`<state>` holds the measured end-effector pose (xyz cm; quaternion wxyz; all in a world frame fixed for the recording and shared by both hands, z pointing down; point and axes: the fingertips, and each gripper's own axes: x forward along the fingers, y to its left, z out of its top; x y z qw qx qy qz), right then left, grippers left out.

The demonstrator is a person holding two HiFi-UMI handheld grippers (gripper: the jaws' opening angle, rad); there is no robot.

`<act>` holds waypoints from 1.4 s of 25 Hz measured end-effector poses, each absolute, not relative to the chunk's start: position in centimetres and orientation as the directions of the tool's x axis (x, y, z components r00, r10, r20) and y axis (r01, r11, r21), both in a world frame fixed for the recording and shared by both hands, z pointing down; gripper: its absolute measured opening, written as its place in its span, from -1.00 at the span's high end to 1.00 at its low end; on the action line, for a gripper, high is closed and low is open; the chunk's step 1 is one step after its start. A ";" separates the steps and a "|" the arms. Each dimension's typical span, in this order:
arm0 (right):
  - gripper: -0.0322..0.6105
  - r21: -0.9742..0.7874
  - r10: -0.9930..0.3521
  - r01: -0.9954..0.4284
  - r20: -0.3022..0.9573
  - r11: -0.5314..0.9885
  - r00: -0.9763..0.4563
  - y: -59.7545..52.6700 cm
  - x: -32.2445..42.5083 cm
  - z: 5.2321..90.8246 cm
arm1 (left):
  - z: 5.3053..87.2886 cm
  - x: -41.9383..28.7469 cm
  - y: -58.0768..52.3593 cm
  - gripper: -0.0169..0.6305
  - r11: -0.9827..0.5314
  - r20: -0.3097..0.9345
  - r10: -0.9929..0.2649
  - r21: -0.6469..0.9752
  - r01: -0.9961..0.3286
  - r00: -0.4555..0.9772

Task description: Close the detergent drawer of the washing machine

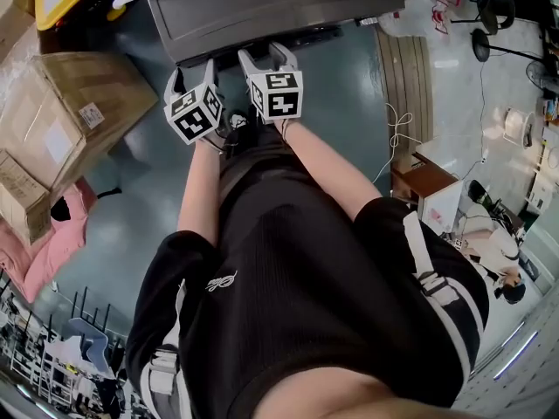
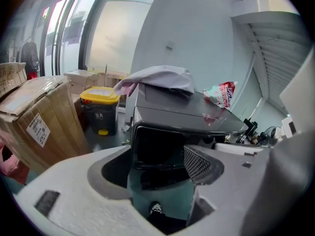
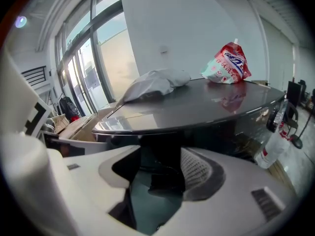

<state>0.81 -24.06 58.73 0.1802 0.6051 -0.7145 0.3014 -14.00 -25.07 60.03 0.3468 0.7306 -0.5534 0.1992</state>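
Note:
A dark grey washing machine (image 1: 271, 3) stands right in front of the person, its top seen from above in the head view. In the left gripper view its front (image 2: 157, 141) is a dark, shadowed panel; the detergent drawer cannot be made out for sure. My left gripper (image 1: 192, 70) is held just short of the machine's front edge, jaws open (image 2: 157, 166) with nothing between them. My right gripper (image 1: 265, 57) is beside it, closer to the edge, also wide open (image 3: 160, 170), with only the machine's dark front under the lid (image 3: 197, 107) seen between its jaws.
A crumpled pale cloth (image 2: 157, 77) and a red-and-white pouch (image 2: 220, 93) lie on the machine's top. Cardboard boxes (image 1: 79, 103) and a yellow-lidded bin (image 2: 100, 107) stand to the left. A bottle (image 3: 270, 146) is at the machine's right. The person's legs are just behind the grippers.

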 end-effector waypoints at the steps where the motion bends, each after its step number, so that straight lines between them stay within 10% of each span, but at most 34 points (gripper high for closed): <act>1: 0.12 -0.210 -0.756 -0.974 0.622 0.090 -0.204 -23.9 1.0 58.7 | 59.9 -14.2 -24.9 -0.08 -0.150 0.671 -0.676 0.279 -0.948 0.305; 14: 0.88 -0.099 -0.792 -0.988 0.590 0.120 -0.156 -18.5 2.8 56.3 | 57.2 -12.7 -20.0 0.36 -0.315 0.603 -0.691 0.246 -0.917 0.399; 22: 0.88 -0.071 -0.794 -0.989 0.590 0.127 -0.144 -13.7 4.6 55.3 | 56.2 -8.6 -15.9 0.92 -0.443 0.568 -0.649 0.258 -0.858 0.506; 35: 0.89 -0.001 -0.829 -0.968 0.516 0.251 -0.215 -11.9 11.1 51.6 | 52.0 0.8 -14.4 0.93 -0.571 0.478 -0.623 0.264 -0.778 0.619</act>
